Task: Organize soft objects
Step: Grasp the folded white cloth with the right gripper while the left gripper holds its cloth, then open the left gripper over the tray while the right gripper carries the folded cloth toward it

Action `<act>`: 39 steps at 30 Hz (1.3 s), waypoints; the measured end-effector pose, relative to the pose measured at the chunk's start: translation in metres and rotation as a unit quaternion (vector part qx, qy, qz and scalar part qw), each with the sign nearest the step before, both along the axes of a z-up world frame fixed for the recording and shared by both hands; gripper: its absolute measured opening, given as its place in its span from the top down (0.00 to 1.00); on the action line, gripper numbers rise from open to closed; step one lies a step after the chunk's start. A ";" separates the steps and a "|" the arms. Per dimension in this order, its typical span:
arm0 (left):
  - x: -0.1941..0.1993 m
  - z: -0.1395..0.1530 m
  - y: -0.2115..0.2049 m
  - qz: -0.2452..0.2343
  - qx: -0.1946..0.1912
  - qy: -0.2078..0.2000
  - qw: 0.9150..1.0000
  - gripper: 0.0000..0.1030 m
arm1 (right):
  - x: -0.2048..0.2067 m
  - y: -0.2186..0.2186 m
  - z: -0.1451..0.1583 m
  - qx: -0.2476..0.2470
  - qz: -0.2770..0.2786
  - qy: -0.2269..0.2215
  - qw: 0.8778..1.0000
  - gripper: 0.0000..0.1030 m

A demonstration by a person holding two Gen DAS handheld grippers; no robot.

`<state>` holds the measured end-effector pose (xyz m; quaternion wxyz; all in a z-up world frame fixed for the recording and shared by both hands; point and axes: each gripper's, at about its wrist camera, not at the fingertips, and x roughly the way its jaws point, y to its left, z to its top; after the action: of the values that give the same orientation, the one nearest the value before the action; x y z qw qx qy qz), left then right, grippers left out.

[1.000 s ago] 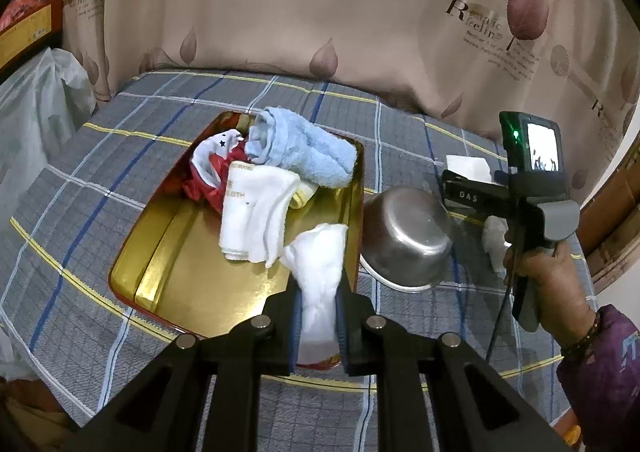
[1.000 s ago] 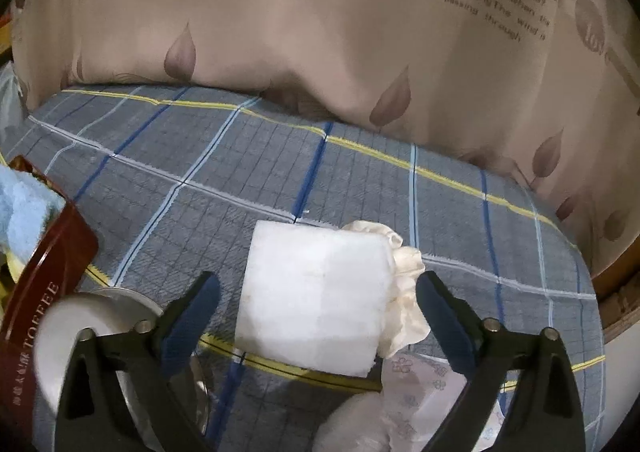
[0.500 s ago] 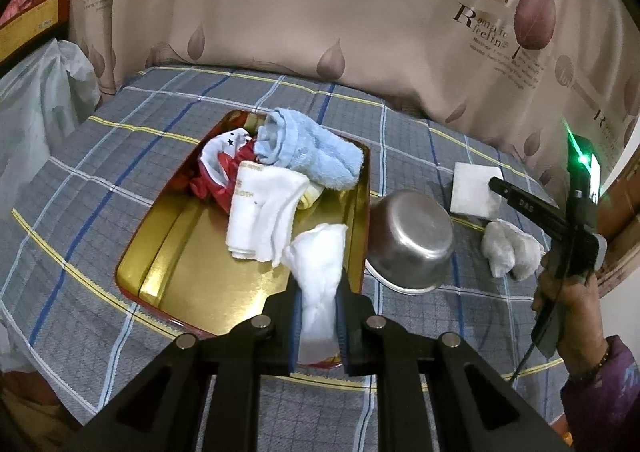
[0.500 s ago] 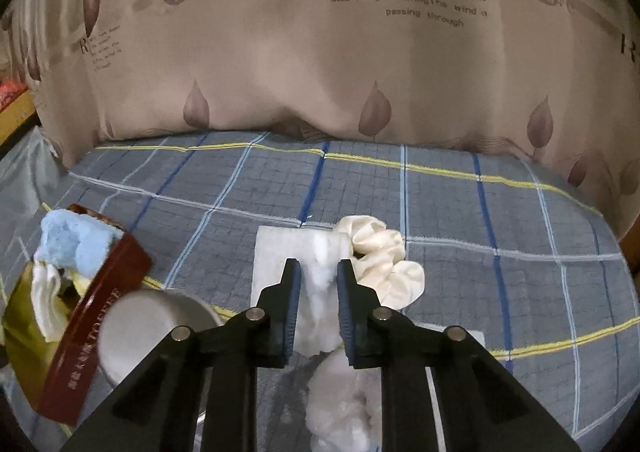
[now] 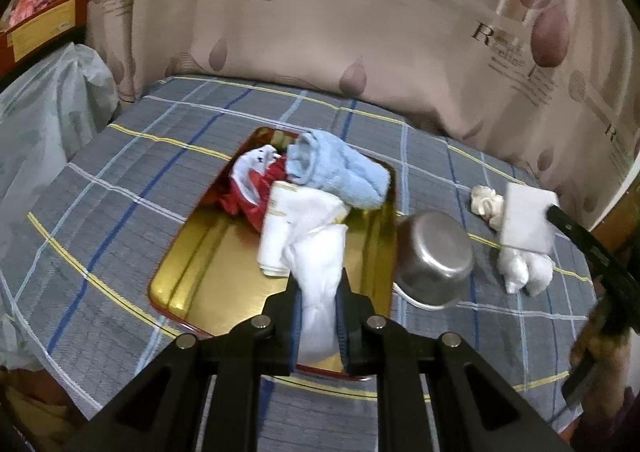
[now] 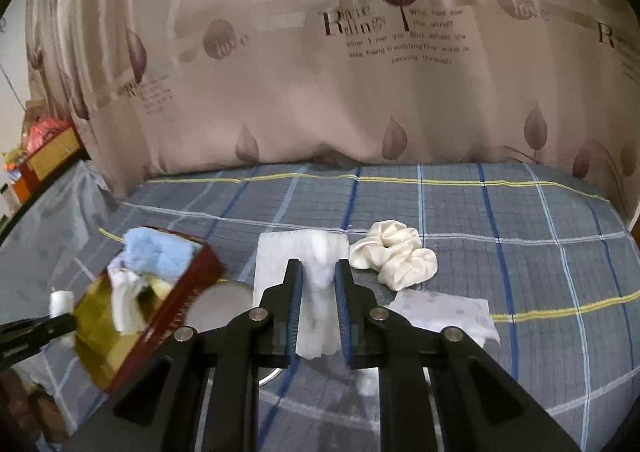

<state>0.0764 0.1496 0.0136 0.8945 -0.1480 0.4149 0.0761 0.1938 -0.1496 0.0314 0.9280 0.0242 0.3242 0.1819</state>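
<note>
A gold tin tray [image 5: 208, 272] on the plaid bed holds a rolled blue towel [image 5: 340, 171], a red and white cloth [image 5: 256, 187] and a folded white sock [image 5: 292, 219]. My left gripper [image 5: 318, 316] is shut on a white cloth [image 5: 320, 284] above the tray's near right part. My right gripper [image 6: 316, 292] is shut on a white folded pad [image 6: 280, 256], lifted off the bed; the pad also shows in the left wrist view [image 5: 526, 219]. A cream scrunchie [image 6: 394, 252] lies just right of it.
A steel bowl [image 5: 436, 256] stands right of the tray. A white bundle [image 5: 524, 268] and a printed tissue [image 6: 444, 312] lie on the bed at the right. A curtain [image 6: 320, 71] hangs behind. A plastic bag [image 5: 44, 111] is at the left.
My right gripper closed on the white pad and lifted it off the bed, uncovering the scrunchie. My left gripper kept its hold on the white cloth over the tray.
</note>
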 end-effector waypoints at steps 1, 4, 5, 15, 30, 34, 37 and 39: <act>0.000 -0.001 0.003 0.003 0.001 0.000 1.000 0.85 | -0.005 -0.001 0.002 0.006 0.002 -0.001 1.000 0.85; 0.000 -0.004 0.009 0.009 0.000 0.005 1.000 0.85 | -0.016 -0.003 0.006 0.019 0.009 0.003 1.000 0.85; 0.000 -0.006 0.012 0.012 -0.003 0.006 1.000 0.85 | -0.018 -0.003 0.007 0.022 0.012 0.004 1.000 0.85; 0.017 -0.021 0.034 0.005 0.026 0.012 1.000 0.85 | -0.045 0.008 0.017 0.039 0.040 0.000 0.998 0.85; 0.025 -0.030 0.035 -0.032 0.053 0.011 0.998 0.52 | -0.061 0.046 0.027 0.056 0.087 0.003 0.995 0.85; 0.014 -0.012 0.037 -0.021 0.043 -0.002 0.999 0.52 | -0.066 0.053 0.030 0.057 0.096 0.000 0.994 0.85; -0.001 0.003 0.040 0.005 0.040 -0.010 0.999 0.52 | -0.069 0.064 0.033 0.060 0.109 0.001 0.992 0.85; -0.015 0.010 0.042 0.032 0.053 -0.009 0.998 0.52 | -0.070 0.072 0.035 0.059 0.120 0.000 0.991 0.85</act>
<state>0.0616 0.1913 0.0240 0.9021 -0.1143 0.3969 0.1249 0.1238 -0.0774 0.0668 0.8965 0.0392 0.3133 0.3110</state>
